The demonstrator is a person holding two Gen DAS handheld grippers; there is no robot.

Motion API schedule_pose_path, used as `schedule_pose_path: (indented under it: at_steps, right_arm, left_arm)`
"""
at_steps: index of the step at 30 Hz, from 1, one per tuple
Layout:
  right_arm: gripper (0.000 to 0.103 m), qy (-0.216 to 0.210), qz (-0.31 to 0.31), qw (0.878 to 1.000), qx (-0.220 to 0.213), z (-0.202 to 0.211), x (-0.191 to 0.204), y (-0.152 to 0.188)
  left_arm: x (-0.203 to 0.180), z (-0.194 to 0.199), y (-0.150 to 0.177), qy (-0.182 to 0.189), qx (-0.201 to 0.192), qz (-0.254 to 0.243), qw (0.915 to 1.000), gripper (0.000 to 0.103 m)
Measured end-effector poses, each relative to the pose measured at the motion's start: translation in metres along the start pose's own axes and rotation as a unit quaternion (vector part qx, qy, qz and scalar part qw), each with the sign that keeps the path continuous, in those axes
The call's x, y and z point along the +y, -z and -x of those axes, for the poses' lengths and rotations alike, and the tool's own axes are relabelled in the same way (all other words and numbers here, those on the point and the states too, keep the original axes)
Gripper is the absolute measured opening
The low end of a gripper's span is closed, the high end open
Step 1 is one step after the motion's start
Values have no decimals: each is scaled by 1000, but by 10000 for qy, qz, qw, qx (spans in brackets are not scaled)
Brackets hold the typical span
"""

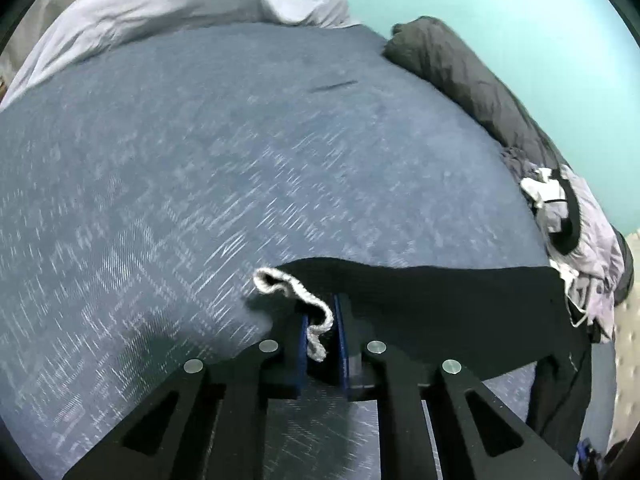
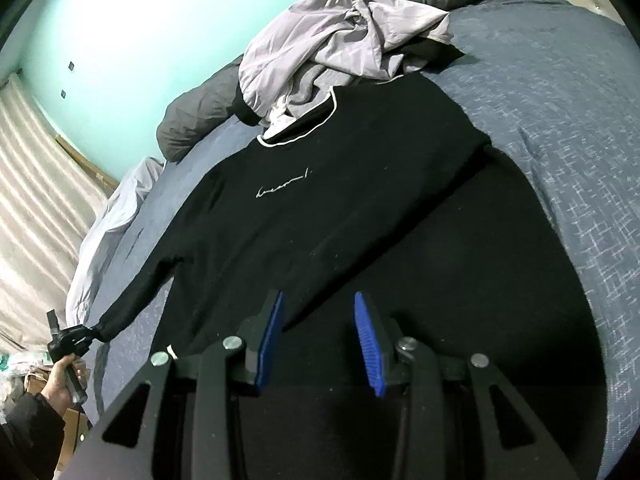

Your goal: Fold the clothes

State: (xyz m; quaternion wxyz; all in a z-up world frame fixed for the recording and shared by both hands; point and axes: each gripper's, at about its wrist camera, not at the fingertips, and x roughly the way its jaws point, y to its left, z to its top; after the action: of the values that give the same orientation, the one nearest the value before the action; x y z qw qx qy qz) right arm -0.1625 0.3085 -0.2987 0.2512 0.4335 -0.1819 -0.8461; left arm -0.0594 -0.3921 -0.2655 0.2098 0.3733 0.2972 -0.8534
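Cuff [image 1: 294,292] sits pinched in your left gripper [image 1: 322,330], pulling the sleeve straight off the sweater [image 2: 320,208] flat on the bed [image 2: 560,120]; your right gripper [image 2: 320,336] hovers spread, empty, above its hem.

1 black sweatshirt [image 2: 320,208], 1 lilac jacket [image 2: 340,32], 1 grey pillow [image 1: 460,76], 2 tools [image 2: 318,340]
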Motion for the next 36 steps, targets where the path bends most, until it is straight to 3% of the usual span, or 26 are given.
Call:
schedule_pose_path:
  at_steps: [5,10,15,20,25,29,32,36]
  right_arm:
    - [37,-44,-48,10000,-11,2,-3,0]
    - [37,-83,-138,9999,-45,4,-8,-1]
    - [37,-178,-199,9996,-128,10,-13,-4]
    - [37,-174,-172,9995,-211,18,-16,-8]
    - [37,-200,-431,9984,-293,27,-30,-13]
    - [37,-180,-583,9974,-385,36,-40,-17]
    - [37,-217,-721,9961,-457,45,-50,-20]
    - [37,-234,-890,9947,-455,49,-62,-22]
  left_arm:
    - [-42,30,-20,318,-278,-365,9984,11]
    - [-118,58,-30,850,-434,-912,9912,10]
    - [-217,75,-34,1480,-414,-1400,9781,9]
    - [-325,84,-18,2118,-277,-1887,9585,9]
    - [-422,95,28,2668,34,-2479,9313,9]
    - [-485,93,92,3169,491,-2825,9041,9]
    - [-514,81,141,3346,851,-3136,8846,9]
    - [-534,42,210,3268,1576,-3405,8674,10]
